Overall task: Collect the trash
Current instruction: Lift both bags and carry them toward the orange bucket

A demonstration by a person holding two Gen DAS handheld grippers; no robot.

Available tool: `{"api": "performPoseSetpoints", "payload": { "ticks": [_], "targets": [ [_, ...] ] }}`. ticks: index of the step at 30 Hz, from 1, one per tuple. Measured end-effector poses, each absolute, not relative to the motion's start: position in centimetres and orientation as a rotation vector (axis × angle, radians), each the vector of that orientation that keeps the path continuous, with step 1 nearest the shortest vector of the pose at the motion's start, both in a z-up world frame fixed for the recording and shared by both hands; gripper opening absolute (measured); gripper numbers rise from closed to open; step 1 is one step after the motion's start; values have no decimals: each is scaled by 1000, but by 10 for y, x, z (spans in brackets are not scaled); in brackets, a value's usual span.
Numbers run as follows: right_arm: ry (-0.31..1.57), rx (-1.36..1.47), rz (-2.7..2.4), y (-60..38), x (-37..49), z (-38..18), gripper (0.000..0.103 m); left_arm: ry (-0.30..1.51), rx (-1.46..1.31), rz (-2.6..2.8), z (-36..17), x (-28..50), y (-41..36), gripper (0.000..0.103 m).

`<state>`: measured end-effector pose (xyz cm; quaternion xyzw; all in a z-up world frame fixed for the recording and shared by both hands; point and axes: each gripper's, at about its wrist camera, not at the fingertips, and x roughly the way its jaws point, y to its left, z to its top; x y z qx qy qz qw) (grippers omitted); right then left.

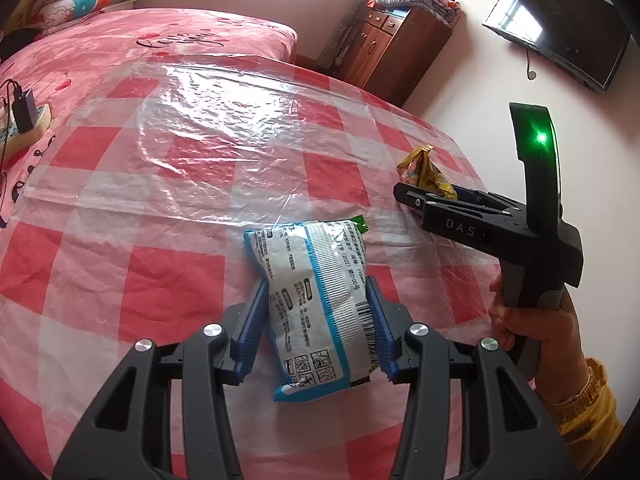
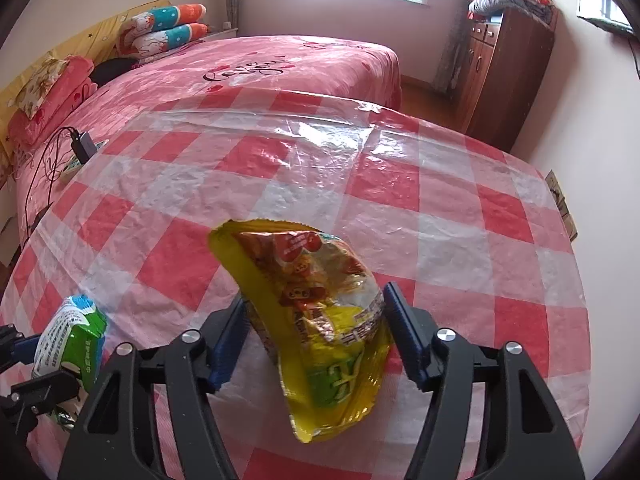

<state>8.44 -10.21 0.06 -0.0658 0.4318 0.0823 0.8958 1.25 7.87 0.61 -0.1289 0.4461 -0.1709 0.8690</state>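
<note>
My left gripper (image 1: 318,312) is shut on a white and blue snack packet (image 1: 320,300), held just above the red and white checked tablecloth (image 1: 160,208). The same packet (image 2: 74,340) and the left gripper (image 2: 24,376) show at the lower left of the right wrist view. My right gripper (image 2: 316,320) is shut on a yellow snack packet (image 2: 316,320), held over the cloth. In the left wrist view the right gripper (image 1: 424,196) is at the right, with the yellow packet (image 1: 424,172) sticking out of its jaws.
A clear plastic sheet (image 2: 304,152) covers the checked table. A pink bed (image 2: 256,68) lies behind, with pillows (image 2: 168,28) and a charger on a power strip (image 1: 24,116). A wooden cabinet (image 2: 504,68) and a wall TV (image 1: 560,28) are at the right.
</note>
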Motion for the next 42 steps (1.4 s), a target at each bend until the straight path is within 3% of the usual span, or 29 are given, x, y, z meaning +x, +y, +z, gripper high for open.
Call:
{"api": "performPoseSetpoints", "payload": {
  "ticks": [12,42],
  "targets": [
    [878,-146,210,-87,57,3,56,929,-282,-347,6,-2,88,49],
    [887,-87,413,-12,-46,22,54,921,-316,-299,5,-69,144,49]
  ]
}}
